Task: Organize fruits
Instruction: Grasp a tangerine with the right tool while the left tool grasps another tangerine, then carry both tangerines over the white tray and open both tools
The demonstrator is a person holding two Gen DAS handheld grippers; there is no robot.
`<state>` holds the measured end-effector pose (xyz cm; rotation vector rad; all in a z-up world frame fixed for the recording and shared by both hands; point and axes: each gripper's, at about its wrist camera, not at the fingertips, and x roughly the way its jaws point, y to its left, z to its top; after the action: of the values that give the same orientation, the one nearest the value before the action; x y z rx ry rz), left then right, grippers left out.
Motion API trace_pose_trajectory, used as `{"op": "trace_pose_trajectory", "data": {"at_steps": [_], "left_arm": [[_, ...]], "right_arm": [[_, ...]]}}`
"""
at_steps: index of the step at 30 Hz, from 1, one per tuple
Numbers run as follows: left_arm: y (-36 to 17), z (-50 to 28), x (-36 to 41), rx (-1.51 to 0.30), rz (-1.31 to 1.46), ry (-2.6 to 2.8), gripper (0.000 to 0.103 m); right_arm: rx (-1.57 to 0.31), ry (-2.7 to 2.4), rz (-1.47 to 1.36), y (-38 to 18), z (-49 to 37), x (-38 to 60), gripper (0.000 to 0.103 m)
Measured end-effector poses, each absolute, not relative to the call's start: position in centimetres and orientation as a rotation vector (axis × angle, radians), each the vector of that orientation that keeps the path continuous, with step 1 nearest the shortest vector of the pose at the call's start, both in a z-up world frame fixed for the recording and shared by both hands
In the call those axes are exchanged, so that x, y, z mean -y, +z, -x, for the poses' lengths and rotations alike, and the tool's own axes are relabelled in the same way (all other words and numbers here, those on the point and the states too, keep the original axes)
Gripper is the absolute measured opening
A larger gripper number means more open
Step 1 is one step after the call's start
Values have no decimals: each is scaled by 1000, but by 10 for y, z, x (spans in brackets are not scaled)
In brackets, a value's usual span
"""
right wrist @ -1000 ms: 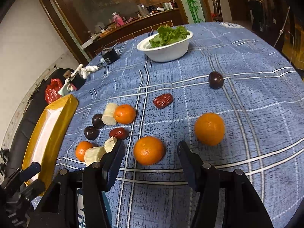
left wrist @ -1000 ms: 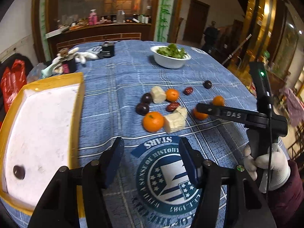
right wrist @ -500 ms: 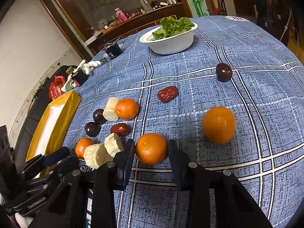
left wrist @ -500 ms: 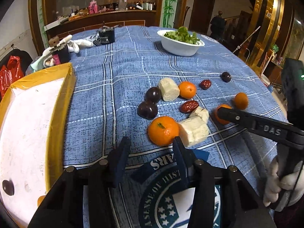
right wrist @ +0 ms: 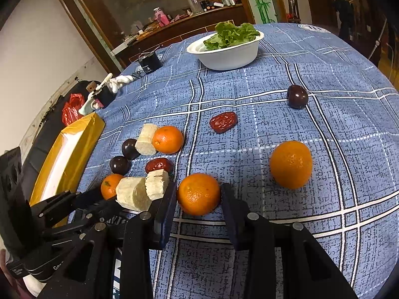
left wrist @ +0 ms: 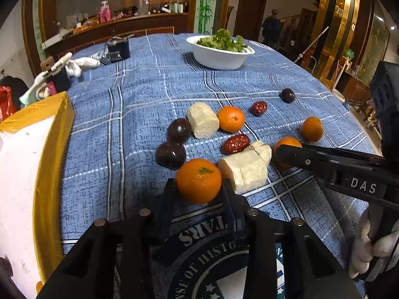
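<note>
On the blue plaid cloth of the bench [left wrist: 139, 114], one orange [left wrist: 198, 181] sits between the two black fingers of the left gripper [left wrist: 198, 194], whose jaws have just been closing and now press against its sides; it rests on the cloth at the near edge of the fruit cluster. A second orange [right wrist: 198, 193] lies on the cloth a little to the right, clamped the same way by the right gripper [right wrist: 198, 200], whose jaws closed in a moment ago. Between the two oranges lie two pale peeled chunks [left wrist: 245, 172], touching each other, with a wrinkled red date [left wrist: 235, 144] just beyond them. Further off are two dark plums [left wrist: 174, 144], touching, a third pale chunk [left wrist: 202, 120] against another orange [left wrist: 231, 118], a second date [left wrist: 258, 108], a lone plum [left wrist: 288, 95] and a loose orange [right wrist: 291, 164] at the right. At the left stands a yellow-rimmed white tray [left wrist: 52, 164]. A white bowl of greens [left wrist: 220, 53] sits at the far side. The right gripper's arm reads "DAS" [left wrist: 363, 186]; the cloth's round emblem shows the letters "TARS" and "OF HISTO" [left wrist: 199, 254]. A white-gloved hand [left wrist: 369, 246] grips the right handle.
</note>
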<state>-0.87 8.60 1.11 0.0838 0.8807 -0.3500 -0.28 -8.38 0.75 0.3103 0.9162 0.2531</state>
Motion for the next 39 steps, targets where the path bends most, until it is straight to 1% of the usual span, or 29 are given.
{"op": "trace_pose_trajectory", "data": {"at_steps": [7, 11, 20, 23, 27, 31, 39], "left_arm": [[28, 13, -102, -785, 2, -336, 34], [34, 15, -114, -774, 58, -327, 34], [64, 56, -163, -708, 161, -285, 34], [77, 69, -189, -670, 184, -242, 35], [91, 81, -224, -612, 227, -173, 35], [97, 89, -253, -581, 260, -121, 35], [86, 102, -288, -579, 307, -78, 35]], "right_arm": [[-809, 192, -223, 25, 10, 80, 38], [-808, 200, -213, 25, 8, 77, 38], [-844, 194, -278, 17, 2, 88, 38], [-803, 135, -281, 23, 10, 90, 38], [-713, 112, -402, 40, 43, 96, 38], [-696, 151, -382, 53, 64, 74, 38], [-689, 301, -275, 82, 82, 7, 38]]}}
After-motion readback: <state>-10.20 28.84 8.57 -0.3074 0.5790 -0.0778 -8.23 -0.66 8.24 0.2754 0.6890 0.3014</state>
